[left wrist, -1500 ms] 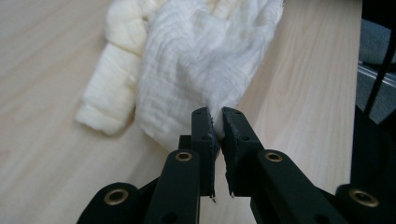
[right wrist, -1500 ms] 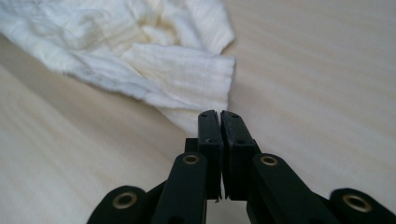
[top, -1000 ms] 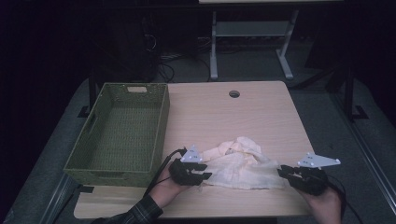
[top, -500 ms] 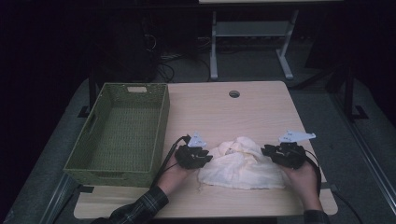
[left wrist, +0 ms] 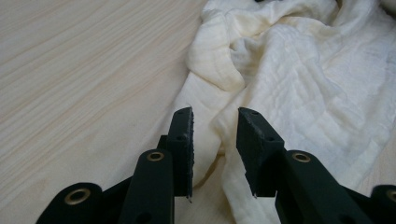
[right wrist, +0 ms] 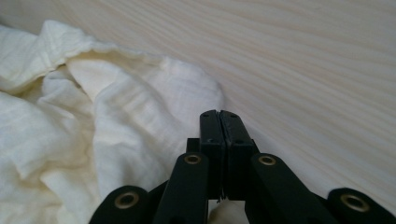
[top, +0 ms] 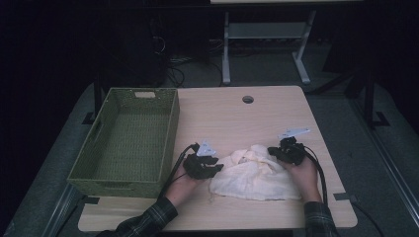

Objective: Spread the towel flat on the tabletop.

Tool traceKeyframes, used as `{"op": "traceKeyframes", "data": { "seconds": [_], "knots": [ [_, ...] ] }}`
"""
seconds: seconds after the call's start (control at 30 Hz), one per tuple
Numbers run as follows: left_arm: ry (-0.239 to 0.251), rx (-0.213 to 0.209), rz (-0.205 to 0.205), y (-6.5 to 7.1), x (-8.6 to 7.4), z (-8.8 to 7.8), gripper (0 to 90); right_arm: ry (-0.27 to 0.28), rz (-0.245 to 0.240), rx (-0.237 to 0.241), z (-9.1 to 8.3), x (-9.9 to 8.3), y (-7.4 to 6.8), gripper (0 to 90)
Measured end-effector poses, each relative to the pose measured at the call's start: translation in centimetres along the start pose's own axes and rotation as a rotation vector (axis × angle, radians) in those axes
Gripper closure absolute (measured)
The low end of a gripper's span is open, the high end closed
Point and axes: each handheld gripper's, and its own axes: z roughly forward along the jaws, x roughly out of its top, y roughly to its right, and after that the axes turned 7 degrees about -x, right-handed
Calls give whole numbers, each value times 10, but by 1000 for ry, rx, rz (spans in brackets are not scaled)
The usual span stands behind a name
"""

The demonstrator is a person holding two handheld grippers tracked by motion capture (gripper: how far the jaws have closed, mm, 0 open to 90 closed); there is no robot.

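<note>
The crumpled cloth [top: 257, 173] lies near the tabletop's front edge, its length running left to right between both grippers. The left gripper [left wrist: 215, 140] straddles a fold, jaws apart; the right gripper [right wrist: 219, 140] is closed at the cloth's right edge, seemingly pinching fabric.

My right hand-held gripper [right wrist: 219, 114] hides whatever fold of the crumpled cream muslin cloth [right wrist: 116, 121] its closed tips pinch.
</note>
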Motion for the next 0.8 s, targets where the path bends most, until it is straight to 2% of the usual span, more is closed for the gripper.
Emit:
{"op": "traceKeyframes", "data": {
  "seconds": [0.03, 0.13, 0.17, 0.2, 0.23, 0.3, 0.4, 0.47, 0.5, 0.6, 0.63, 0.8],
  "knots": [
    [3, 2, 1, 0, 0, 0, 654, 11, -5, -14, -3, 0, 2, 886],
    [5, 1, -5, -1, 0, 1, 655, 55, 30, -64, -20, -5, 15, 887],
    [6, 1, -6, -2, 0, 2, 655, 78, 40, -105, -29, -8, 23, 887],
    [6, 1, -6, -2, 0, 2, 655, 78, 40, -105, -29, -8, 23, 887],
    [4, 2, -7, -2, 1, 3, 655, 86, 58, -139, -36, -12, 30, 887],
    [1, 6, -1, -3, 2, 4, 655, 86, 73, -164, -39, -15, 36, 887],
    [5, 14, -8, -4, 5, 6, 654, 88, 89, -165, -39, -18, 42, 885],
    [9, 18, -12, -7, 8, 9, 654, 84, 87, -167, -37, -19, 42, 852],
    [10, 24, -17, -11, 13, 12, 655, 93, 85, -172, -37, -18, 40, 800],
    [6, 25, -24, -16, 18, 18, 655, 105, 83, -157, -38, -17, 37, 762],
    [-13, 27, -30, -20, 21, 25, 655, 102, 72, -150, -39, -17, 33, 747],
    [-33, 29, -30, -24, 22, 36, 649, 101, 58, -140, -40, -20, 28, 745]
  ]
}}
